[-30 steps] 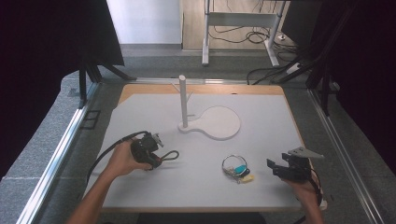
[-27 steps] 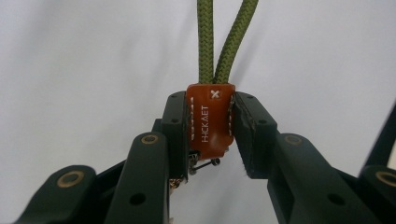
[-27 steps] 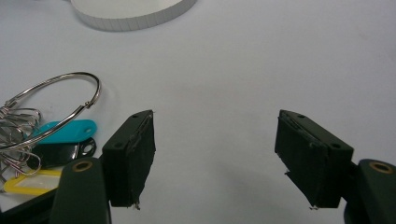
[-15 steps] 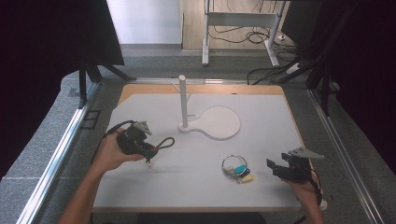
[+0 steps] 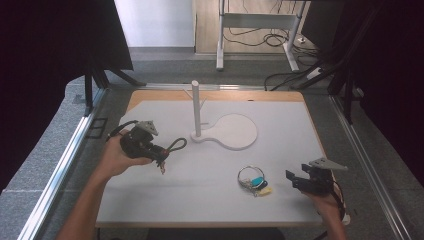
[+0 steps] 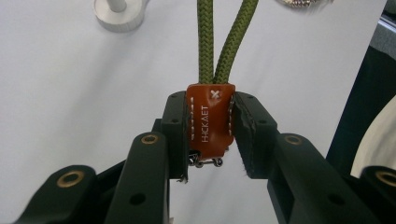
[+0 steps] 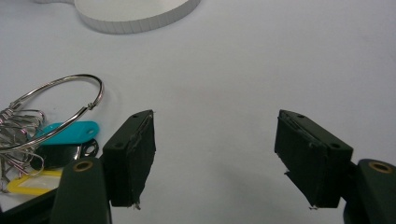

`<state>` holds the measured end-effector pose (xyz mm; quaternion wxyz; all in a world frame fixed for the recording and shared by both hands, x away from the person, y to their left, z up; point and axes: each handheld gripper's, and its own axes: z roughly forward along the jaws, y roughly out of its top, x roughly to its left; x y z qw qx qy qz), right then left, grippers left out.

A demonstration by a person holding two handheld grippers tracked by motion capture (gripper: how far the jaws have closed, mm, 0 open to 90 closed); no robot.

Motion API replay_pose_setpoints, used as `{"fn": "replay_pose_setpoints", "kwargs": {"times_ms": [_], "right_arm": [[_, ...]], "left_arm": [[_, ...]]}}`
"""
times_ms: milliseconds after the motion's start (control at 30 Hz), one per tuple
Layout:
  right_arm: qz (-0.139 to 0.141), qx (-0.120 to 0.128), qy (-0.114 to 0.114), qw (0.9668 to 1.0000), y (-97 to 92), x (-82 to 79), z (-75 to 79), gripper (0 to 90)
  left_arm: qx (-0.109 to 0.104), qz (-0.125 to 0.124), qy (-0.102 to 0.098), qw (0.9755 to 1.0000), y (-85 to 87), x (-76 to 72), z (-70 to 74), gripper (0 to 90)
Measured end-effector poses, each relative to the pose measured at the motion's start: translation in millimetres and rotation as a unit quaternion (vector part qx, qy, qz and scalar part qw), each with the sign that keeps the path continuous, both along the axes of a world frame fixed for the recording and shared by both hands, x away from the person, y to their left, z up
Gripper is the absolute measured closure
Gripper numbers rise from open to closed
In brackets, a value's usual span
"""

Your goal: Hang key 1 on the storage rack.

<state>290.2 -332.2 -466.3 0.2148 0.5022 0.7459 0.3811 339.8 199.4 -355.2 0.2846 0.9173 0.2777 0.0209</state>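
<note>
My left gripper [image 5: 160,151] is shut on a keychain's brown leather tag [image 6: 210,119], held above the left part of the white board [image 5: 210,175]. From the tag an olive green rope loop [image 6: 219,42] sticks out past the jaws; in the high view the rope loop [image 5: 176,145] points toward the stand. A small metal clasp hangs under the tag. My right gripper [image 5: 296,180] rests open near the front right of the board. Just to its left lies a key ring [image 5: 252,180] with a teal tag [image 7: 65,130] and a yellow tag [image 7: 28,182].
A white stand with an upright post [image 5: 196,107] and a flat round base [image 5: 232,131] sits at the board's back middle. Metal rails [image 5: 65,165] run along both sides of the board. Cables and a table frame lie on the floor beyond.
My left gripper has risen and drawn back to the left and slightly away, carrying the rope keychain. The right gripper and the key ring have stayed put.
</note>
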Motion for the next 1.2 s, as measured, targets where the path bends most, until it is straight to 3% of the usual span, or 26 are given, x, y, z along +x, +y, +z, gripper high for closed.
{"fn": "replay_pose_setpoints", "kwargs": {"times_ms": [267,867,1200], "right_arm": [[-0.002,0.002,-0.002,1.0,-1.1,-0.3,1.1,29.3],[-0.006,0.002,0.001,1.0,-2.6,0.5,-0.1,29.4],[-0.005,0.003,0.002,1.0,-1.8,0.5,-0.1,29.4]], "left_arm": [[-0.018,0.006,-0.004,0.9998,5.9,3.0,9.8,67.6],[-0.019,0.017,-0.007,0.9997,6.2,22.3,24.3,67.6],[-0.035,0.024,-0.005,0.9991,8.6,32.2,27.8,67.6]]}}
